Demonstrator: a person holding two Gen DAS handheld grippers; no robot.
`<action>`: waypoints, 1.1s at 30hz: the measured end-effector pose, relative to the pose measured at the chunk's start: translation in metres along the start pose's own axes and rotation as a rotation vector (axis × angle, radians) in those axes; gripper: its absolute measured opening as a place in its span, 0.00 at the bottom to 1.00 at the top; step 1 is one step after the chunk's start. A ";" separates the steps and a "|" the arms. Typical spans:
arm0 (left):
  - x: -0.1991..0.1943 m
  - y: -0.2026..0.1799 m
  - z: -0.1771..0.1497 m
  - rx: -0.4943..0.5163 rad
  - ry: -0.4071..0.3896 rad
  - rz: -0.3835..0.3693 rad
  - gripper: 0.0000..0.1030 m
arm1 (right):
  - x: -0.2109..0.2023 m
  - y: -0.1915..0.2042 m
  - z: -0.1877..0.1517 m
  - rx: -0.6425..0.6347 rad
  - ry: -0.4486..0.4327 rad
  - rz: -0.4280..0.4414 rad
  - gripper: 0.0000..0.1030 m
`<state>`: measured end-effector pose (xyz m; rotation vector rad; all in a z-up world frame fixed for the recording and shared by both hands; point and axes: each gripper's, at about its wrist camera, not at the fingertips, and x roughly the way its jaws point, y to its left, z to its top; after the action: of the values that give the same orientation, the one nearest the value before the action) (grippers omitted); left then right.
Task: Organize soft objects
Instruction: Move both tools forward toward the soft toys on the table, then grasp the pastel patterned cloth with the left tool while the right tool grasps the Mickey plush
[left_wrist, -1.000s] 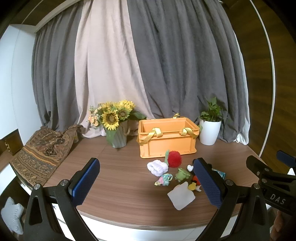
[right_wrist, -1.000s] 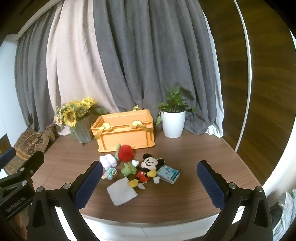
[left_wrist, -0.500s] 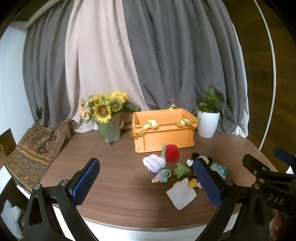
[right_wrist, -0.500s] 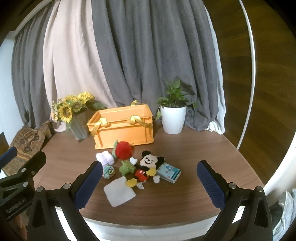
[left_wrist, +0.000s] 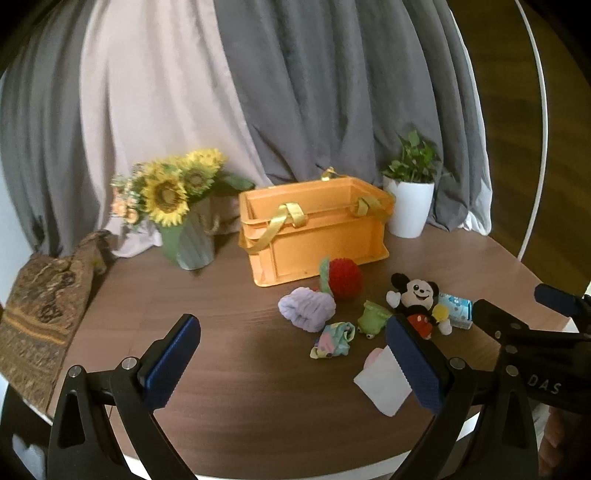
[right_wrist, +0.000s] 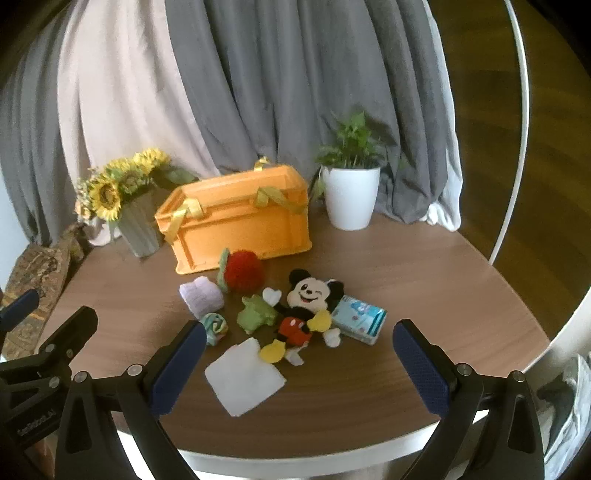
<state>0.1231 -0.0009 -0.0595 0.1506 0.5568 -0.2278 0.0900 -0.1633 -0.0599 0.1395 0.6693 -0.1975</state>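
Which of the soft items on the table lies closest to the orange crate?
The red fuzzy ball with its green trim: it sits right at the orange crate front wall, ahead of the other soft items.

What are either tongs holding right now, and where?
Nothing. Left tongs and right tongs are both open and empty above the table; the toys lie ungrasped.

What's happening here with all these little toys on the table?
A person holds a two-finger tool in each hand, left tool and right tool, both open and empty, above the near edge of the wooden table. The Mickey Mouse plush, red knitted ball, lavender cloth roll and other soft bits lie in front of the orange crate. Nothing is grasped.
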 end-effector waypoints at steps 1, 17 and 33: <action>0.007 0.003 0.001 0.007 0.008 -0.015 0.99 | 0.005 0.003 0.000 0.006 0.007 -0.005 0.99; 0.107 0.003 -0.003 0.065 0.172 -0.195 0.86 | 0.078 0.017 0.000 0.090 0.116 -0.151 0.89; 0.165 -0.020 -0.035 0.041 0.285 -0.172 0.78 | 0.157 -0.008 -0.024 0.100 0.282 -0.016 0.78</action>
<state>0.2370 -0.0415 -0.1793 0.1763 0.8506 -0.3890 0.1939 -0.1881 -0.1771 0.2614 0.9415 -0.2290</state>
